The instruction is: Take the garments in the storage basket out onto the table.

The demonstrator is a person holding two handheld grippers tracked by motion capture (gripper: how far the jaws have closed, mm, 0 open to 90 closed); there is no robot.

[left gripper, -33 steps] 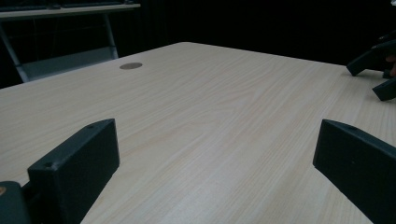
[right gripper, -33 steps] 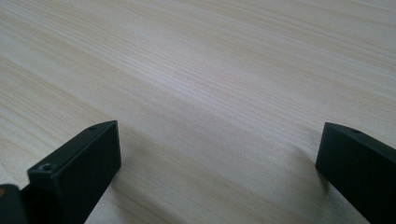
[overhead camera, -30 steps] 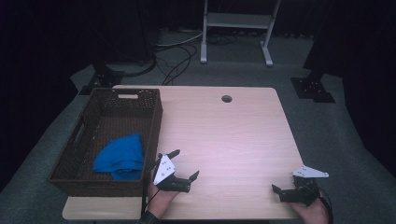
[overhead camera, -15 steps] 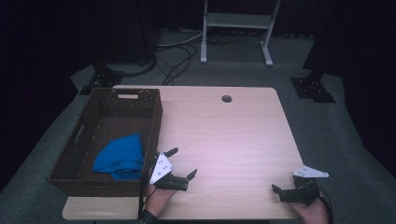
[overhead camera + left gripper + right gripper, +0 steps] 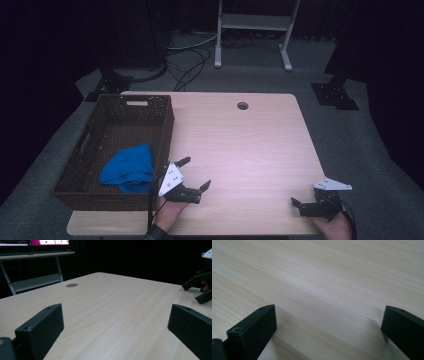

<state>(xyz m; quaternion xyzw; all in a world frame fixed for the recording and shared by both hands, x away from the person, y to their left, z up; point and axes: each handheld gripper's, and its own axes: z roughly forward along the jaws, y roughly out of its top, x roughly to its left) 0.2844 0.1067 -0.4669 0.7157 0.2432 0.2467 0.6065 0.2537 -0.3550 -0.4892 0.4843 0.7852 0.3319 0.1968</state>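
In the high view, the left tool (image 5: 195,173) is seen at the lower middle of the frame, just beside the near right corner of the brown wicker basket (image 5: 165,125). Its jaws are spread wide and nothing is held between them. A crumpled blue cloth (image 5: 128,167) is seen inside the basket, in its near right part, close to the left tool but apart from it. The right tool (image 5: 300,204) is seen at the lower right of the frame, low over the light wooden surface (image 5: 250,145); its jaws are also parted widely and nothing is gripped. A round cable hole (image 5: 243,106) is seen near the far edge of the surface.
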